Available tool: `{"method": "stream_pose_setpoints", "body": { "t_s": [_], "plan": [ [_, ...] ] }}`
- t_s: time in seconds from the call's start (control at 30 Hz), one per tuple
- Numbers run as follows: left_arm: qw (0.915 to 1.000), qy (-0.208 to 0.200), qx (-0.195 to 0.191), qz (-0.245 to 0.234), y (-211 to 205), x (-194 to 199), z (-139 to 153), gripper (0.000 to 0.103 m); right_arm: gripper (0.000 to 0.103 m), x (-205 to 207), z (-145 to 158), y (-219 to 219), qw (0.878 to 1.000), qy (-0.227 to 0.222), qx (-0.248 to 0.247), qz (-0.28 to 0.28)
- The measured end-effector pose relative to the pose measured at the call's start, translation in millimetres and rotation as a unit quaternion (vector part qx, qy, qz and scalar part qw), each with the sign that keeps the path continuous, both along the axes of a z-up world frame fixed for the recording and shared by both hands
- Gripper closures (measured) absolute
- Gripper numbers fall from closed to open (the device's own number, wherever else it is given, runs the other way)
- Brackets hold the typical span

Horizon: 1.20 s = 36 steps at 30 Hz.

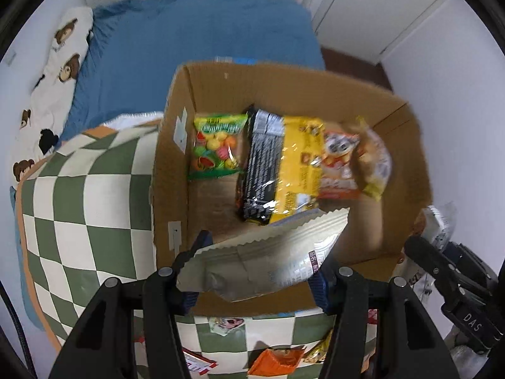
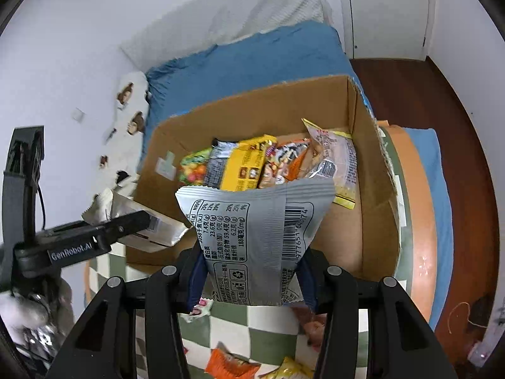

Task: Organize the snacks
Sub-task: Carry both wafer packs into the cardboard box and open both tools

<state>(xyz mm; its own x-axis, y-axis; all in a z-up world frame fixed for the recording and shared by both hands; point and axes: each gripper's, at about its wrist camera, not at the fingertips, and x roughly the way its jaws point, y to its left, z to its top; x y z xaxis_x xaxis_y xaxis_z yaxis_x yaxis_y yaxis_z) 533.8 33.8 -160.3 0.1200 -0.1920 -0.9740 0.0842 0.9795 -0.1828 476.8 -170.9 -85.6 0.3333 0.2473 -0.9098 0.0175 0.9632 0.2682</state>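
My left gripper [image 1: 255,271] is shut on a silver-beige snack bag [image 1: 268,252] with a zigzag edge, held over the near rim of the cardboard box [image 1: 176,126]. My right gripper [image 2: 251,268] is shut on a grey packet [image 2: 258,227] with a barcode and nutrition table, just in front of the same box [image 2: 372,173]. Inside the box lie a green fruit-candy bag [image 1: 217,145], a black and yellow pack [image 1: 277,164] and a red-white packet [image 1: 341,164]. The left gripper [image 2: 139,221] also shows at the left of the right wrist view, beside the box's left wall.
The box stands on a green-and-white checkered blanket [image 1: 88,205] on a bed with a blue sheet [image 1: 195,31]. Loose snacks lie on the blanket near me, among them an orange packet [image 2: 230,363]. A bear-print pillow [image 1: 56,72] lies at the left, and wooden floor [image 2: 426,101] at the right.
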Motion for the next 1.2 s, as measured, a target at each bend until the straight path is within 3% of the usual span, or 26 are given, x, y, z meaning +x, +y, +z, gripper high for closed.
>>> {"method": "stream_pose_setpoints", "body": {
  "t_s": [0.3, 0.37, 0.4, 0.43, 0.47, 0.5, 0.53, 0.8, 1.2],
  "plan": [
    [0.9927, 0.105, 0.057, -0.02, -1, 19, -72, 0.048, 0.051, 27, -60, -4, 0.997, 0.073, -0.026, 0.006],
    [0.9921, 0.11, 0.058, -0.013, -1, 22, -81, 0.047, 0.043, 37, -79, -1, 0.994, 0.106, -0.032, 0.01],
    [0.9928, 0.106, 0.055, -0.011, -1, 24, -81, 0.042, 0.034, 40, -87, 0, 0.992, 0.121, -0.03, 0.01],
    [0.9941, 0.097, 0.048, -0.006, -1, 25, -80, 0.033, 0.011, 43, -94, 1, 0.99, 0.134, -0.033, 0.01],
    [0.9953, 0.088, 0.041, 0.0, 0, 26, -77, 0.027, 0.007, 45, -99, 2, 0.989, 0.138, -0.042, 0.012],
    [0.9958, 0.084, 0.035, 0.002, 0, 27, -76, 0.017, 0.007, 47, -100, 3, 0.989, 0.137, -0.05, 0.013],
    [0.9965, 0.077, 0.031, 0.004, 0, 27, -74, 0.013, 0.007, 48, -101, 4, 0.989, 0.135, -0.061, 0.012],
    [0.9989, 0.028, 0.035, 0.015, 3, 19, -58, 0.013, 0.007, 45, -95, 0, 0.99, 0.124, -0.066, 0.002],
    [0.9938, -0.098, 0.047, 0.026, -2, -42, -7, 0.013, 0.007, 3, -48, 3, 0.995, 0.02, -0.101, -0.004]
  ]
}}
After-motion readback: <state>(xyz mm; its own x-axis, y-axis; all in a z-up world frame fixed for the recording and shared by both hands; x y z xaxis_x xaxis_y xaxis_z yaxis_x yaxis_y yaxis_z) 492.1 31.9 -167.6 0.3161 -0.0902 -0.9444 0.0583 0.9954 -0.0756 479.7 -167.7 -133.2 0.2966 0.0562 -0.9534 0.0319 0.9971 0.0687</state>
